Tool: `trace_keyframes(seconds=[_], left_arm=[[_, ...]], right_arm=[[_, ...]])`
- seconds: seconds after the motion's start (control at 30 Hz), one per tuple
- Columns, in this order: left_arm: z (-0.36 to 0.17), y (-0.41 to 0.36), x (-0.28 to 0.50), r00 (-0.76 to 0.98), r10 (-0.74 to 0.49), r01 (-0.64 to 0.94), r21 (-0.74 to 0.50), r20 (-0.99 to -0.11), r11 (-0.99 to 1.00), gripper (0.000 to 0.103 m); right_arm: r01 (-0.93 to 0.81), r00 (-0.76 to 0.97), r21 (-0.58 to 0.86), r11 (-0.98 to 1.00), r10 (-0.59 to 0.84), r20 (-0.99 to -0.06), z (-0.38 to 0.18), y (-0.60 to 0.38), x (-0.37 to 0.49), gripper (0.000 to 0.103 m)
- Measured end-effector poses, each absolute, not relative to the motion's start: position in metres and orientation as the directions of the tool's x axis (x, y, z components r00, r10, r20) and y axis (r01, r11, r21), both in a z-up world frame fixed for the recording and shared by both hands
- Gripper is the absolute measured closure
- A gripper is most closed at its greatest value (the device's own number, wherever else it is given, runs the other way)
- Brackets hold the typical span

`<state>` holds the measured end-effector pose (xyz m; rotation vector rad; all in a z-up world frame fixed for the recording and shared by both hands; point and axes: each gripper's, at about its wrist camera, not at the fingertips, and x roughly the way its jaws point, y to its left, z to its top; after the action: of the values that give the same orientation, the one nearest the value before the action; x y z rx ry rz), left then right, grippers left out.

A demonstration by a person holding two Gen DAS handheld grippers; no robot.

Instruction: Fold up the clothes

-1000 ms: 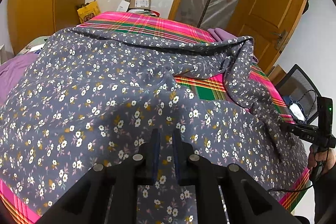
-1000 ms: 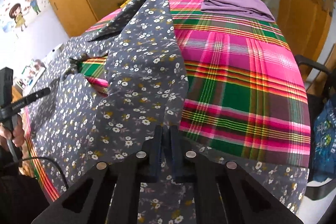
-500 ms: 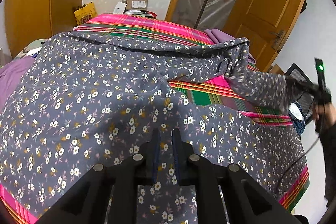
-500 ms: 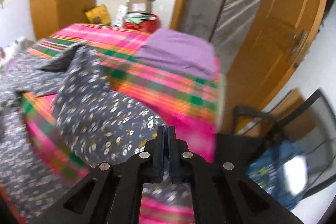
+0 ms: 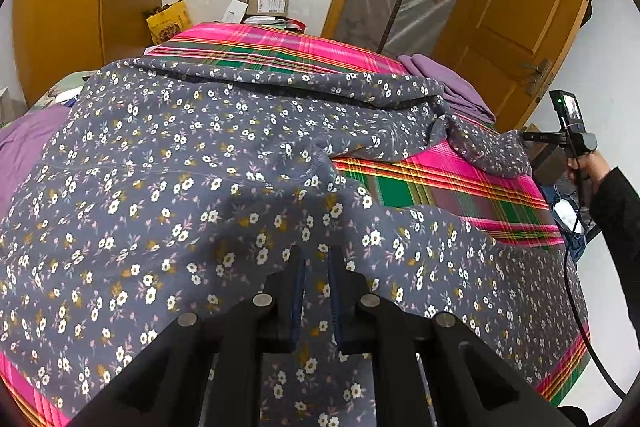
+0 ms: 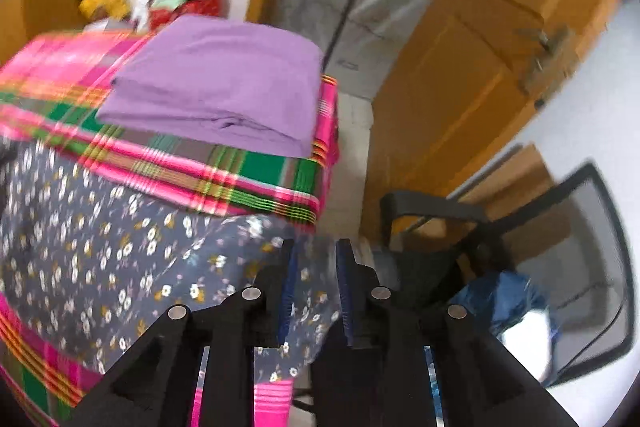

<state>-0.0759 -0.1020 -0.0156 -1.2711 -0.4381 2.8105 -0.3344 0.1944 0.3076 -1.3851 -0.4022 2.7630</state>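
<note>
Both fingers pairs around the floral garment [image 5: 168,163]: left pinching [image 5: 316,259], right just parted [image 6: 314,247].

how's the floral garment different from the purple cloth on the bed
The floral garment is grey with small white and yellow flowers; the purple cloth is plain. The floral garment lies spread and rumpled over much of the plaid bedcover; the purple cloth sits folded in a neat stack at a far corner. The floral garment has gripper fingers around part of it; the purple cloth lies untouched. Both rest on the same bedcover.
</note>
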Motion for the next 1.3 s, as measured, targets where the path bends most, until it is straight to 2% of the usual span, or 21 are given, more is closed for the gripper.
trace_keyframes(seconds=[0.23,0.37,0.6,0.77,0.83,0.97,1.2,1.23,1.3], left_arm=[[-0.016,-0.095,-0.078,-0.665,0.152,0.072,-0.265,-0.732,-0.961,0.092],[-0.014,-0.087,-0.079,-0.662,0.157,0.053,-0.255,-0.732,-0.965,0.092],[-0.007,-0.085,-0.078,-0.675,0.142,0.056,-0.242,-0.724,-0.969,0.092],[-0.007,-0.09,-0.071,-0.678,0.135,0.072,-0.248,-0.723,-0.966,0.092],[-0.007,-0.096,-0.067,-0.68,0.128,0.083,-0.249,-0.721,-0.965,0.092],[-0.008,-0.114,-0.06,-0.691,0.112,0.117,-0.263,-0.715,-0.958,0.092],[-0.01,-0.145,-0.049,-0.705,0.089,0.172,-0.291,-0.704,-0.941,0.092],[-0.01,-0.148,-0.049,-0.706,0.089,0.177,-0.297,-0.703,-0.938,0.092],[-0.011,-0.156,-0.048,-0.708,0.09,0.187,-0.309,-0.7,-0.933,0.092]], right_arm=[[-0.066,-0.592,0.166,-0.984,-0.095,-0.801,0.291,0.259,-0.294,0.078],[0.033,-0.628,0.241,-0.97,-0.208,-0.75,0.293,0.232,-0.254,0.076],[0.449,-0.614,0.091,-0.889,-0.381,-0.691,0.325,0.094,-0.224,0.067],[0.715,-0.58,-0.131,-0.687,-0.477,-0.661,0.342,-0.02,-0.226,0.067],[0.78,-0.536,-0.154,-0.606,-0.521,-0.665,0.346,-0.053,-0.235,0.067],[0.863,-0.461,-0.226,-0.451,-0.522,-0.717,0.341,-0.123,-0.249,0.066],[0.938,-0.33,-0.248,-0.241,-0.413,-0.848,0.293,-0.199,-0.255,0.067],[0.939,-0.329,-0.249,-0.239,-0.405,-0.853,0.29,-0.204,-0.258,0.068],[0.927,-0.351,-0.255,-0.275,-0.399,-0.847,0.291,-0.209,-0.27,0.102]])
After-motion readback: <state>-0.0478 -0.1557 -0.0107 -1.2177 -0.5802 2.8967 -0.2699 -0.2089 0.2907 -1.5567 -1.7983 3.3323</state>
